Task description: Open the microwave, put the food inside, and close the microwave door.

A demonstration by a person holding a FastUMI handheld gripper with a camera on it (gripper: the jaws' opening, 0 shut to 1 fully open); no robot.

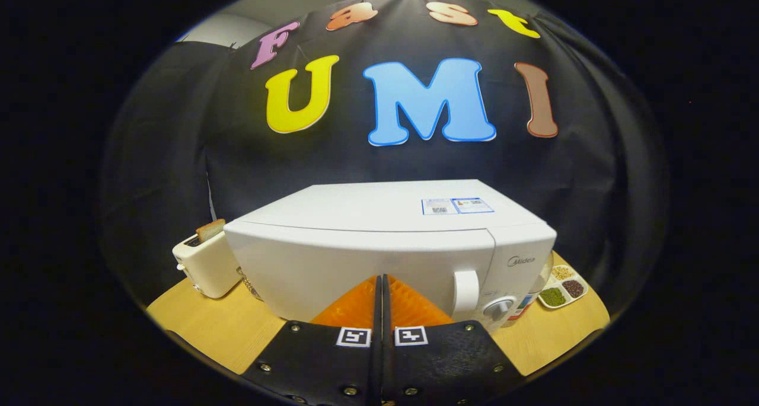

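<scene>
the hand-held gripper (381, 281) has its two fingers pressed together, tip to tip, with only a thin dark seam between them and nothing held. the fingers taper to a wedge and carry a ribbed, ridged texture; behind them sit flat plates with small screws and two square printed markers.

just ahead of the fingertips stands the microwave (379, 240), a smooth, glossy plastic box with rounded corners and a gently bowed front. its door (356, 269) is closed, flush with the body, and the fingertips point at its lower middle, very near or touching it; i cannot tell which. to the right of the fingers, on the door's edge, is a curved upright handle (466, 292), and just beyond that a round knob (500, 308) on the control panel. a small rectangular sticker (456, 205) lies flat on the top of the casing.

to the left of the fingers, beside the microwave, a cream toaster (204, 264) with softly rounded sides stands on the tabletop (219, 329), a pale wood-grain surface. a slice of browned toast (210, 230) sticks up from its slot.

to the right, partly behind the microwave's corner, a shallow white tray (563, 288) with compartments holds grainy green, dark and pale fillings.
</scene>
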